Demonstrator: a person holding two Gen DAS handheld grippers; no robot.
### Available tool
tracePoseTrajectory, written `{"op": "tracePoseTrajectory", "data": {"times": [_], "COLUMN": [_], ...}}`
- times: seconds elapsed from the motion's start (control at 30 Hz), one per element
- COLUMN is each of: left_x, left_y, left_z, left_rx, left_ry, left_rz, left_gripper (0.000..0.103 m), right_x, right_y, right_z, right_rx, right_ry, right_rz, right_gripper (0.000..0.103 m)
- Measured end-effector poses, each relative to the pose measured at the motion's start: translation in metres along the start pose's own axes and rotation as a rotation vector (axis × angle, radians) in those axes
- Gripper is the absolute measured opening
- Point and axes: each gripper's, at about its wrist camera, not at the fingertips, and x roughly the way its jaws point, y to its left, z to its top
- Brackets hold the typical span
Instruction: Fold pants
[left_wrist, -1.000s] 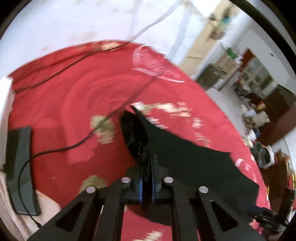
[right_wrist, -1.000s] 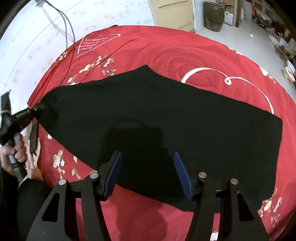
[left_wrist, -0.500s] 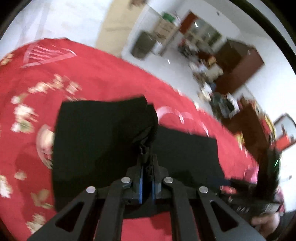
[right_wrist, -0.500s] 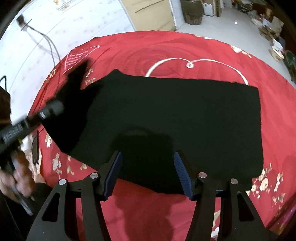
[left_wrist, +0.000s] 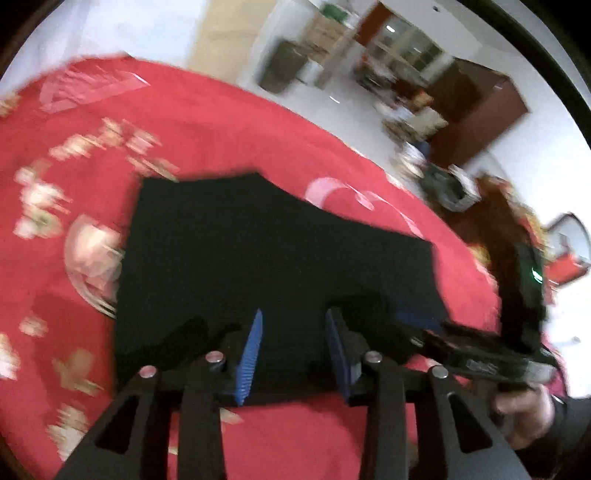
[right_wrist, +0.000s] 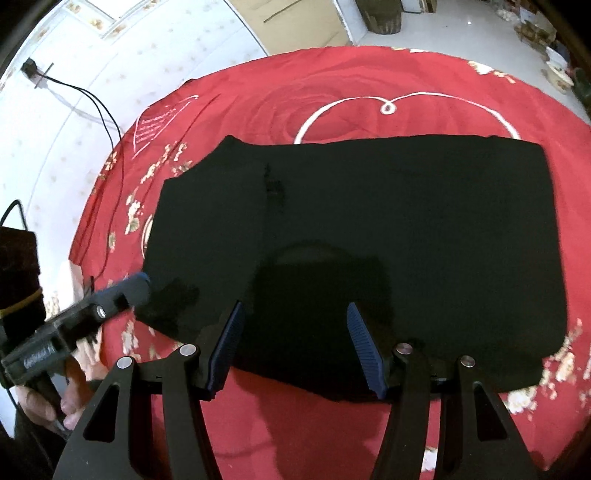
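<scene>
The black pants (right_wrist: 369, 221) lie flat on the red bedspread (right_wrist: 369, 81), with their left part doubled over the rest. My left gripper (left_wrist: 294, 314) hovers over the near left edge of the pants (left_wrist: 277, 258); its jaws are opening and the blue pads press on nothing. In the right wrist view the left gripper (right_wrist: 140, 288) shows at the pants' left corner, held by a hand (right_wrist: 40, 406). Over the near edge my right gripper (right_wrist: 295, 306) stands open and holds nothing. The left wrist view has its body at the right, with the right gripper (left_wrist: 410, 317) above the cloth.
A black cable (right_wrist: 107, 122) runs down the white wall and over the bedspread's left side. Beyond the bed's far edge are bare floor, a dark jar (right_wrist: 384, 14) and a cardboard sheet (right_wrist: 295, 22). Cabinets and clutter (left_wrist: 424, 110) fill the room behind.
The left gripper carried the pants' end across, laid it over the rest, then let go as its jaws opened. The right gripper stayed open and shifted slightly over the near edge.
</scene>
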Motion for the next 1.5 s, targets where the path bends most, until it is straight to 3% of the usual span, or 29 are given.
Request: {"op": "tracePoseTrajectory", "data": {"times": [0.07,0.17,0.27,0.37,0.53,0.57,0.6,0.63,0.67,0.87,1.03,1.13,1.2,1.3,1.43,1.5], "left_x": [-0.001,0.0,0.004,0.009,0.012,0.014,0.014,0.015,0.016,0.015,0.019,0.019,0.018,0.017,0.01,0.003], "left_y": [0.016,0.044,0.063,0.069,0.072,0.071,0.07,0.07,0.069,0.07,0.067,0.065,0.065,0.064,0.062,0.058], "left_z": [0.006,0.012,0.012,0.01,0.01,0.011,0.011,0.011,0.012,0.015,0.013,0.012,0.012,0.01,0.002,-0.003], "left_rx": [-0.009,-0.066,-0.117,-0.105,-0.092,-0.088,-0.084,-0.08,-0.078,-0.083,-0.067,-0.056,-0.052,-0.046,-0.046,-0.044], "left_ry": [-0.04,-0.063,-0.064,-0.056,-0.046,-0.045,-0.044,-0.044,-0.044,-0.063,-0.037,-0.034,-0.034,-0.031,-0.022,-0.028], "left_rz": [0.131,0.234,0.261,0.302,0.305,0.304,0.305,0.307,0.308,0.291,0.275,0.273,0.272,0.273,0.275,0.267], "left_gripper": [0.038,0.038,0.038,0.038,0.038,0.038,0.038,0.038,0.038,0.038,0.038,0.038,0.038,0.038,0.038,0.034], "right_x": [0.01,0.03,0.048,0.057,0.066,0.067,0.07,0.072,0.072,0.048,0.067,0.06,0.055,0.045,0.041,0.041], "right_y": [0.002,0.006,0.01,0.016,0.018,0.018,0.016,0.013,0.009,0.006,-0.015,-0.012,-0.014,-0.011,-0.004,0.002], "right_z": [0.006,0.018,0.034,0.053,0.063,0.064,0.065,0.065,0.064,0.074,0.074,0.068,0.059,0.041,0.015,0.006], "right_rx": [-0.002,0.001,-0.021,-0.043,-0.024,-0.022,-0.012,0.009,0.026,0.021,0.073,0.067,0.077,0.084,0.04,0.008], "right_ry": [0.004,0.016,-0.004,-0.031,-0.049,-0.045,-0.031,-0.012,0.001,-0.07,0.008,0.004,0.01,0.01,0.023,0.047], "right_rz": [0.022,0.069,0.099,0.106,0.129,0.126,0.124,0.138,0.154,0.153,0.142,0.111,0.123,0.137,0.112,0.088], "right_gripper": [0.059,0.059,0.059,0.059,0.057,0.044,0.017,0.005,0.003,0.003,0.004,0.013,0.026,0.037,0.035,0.02]}}
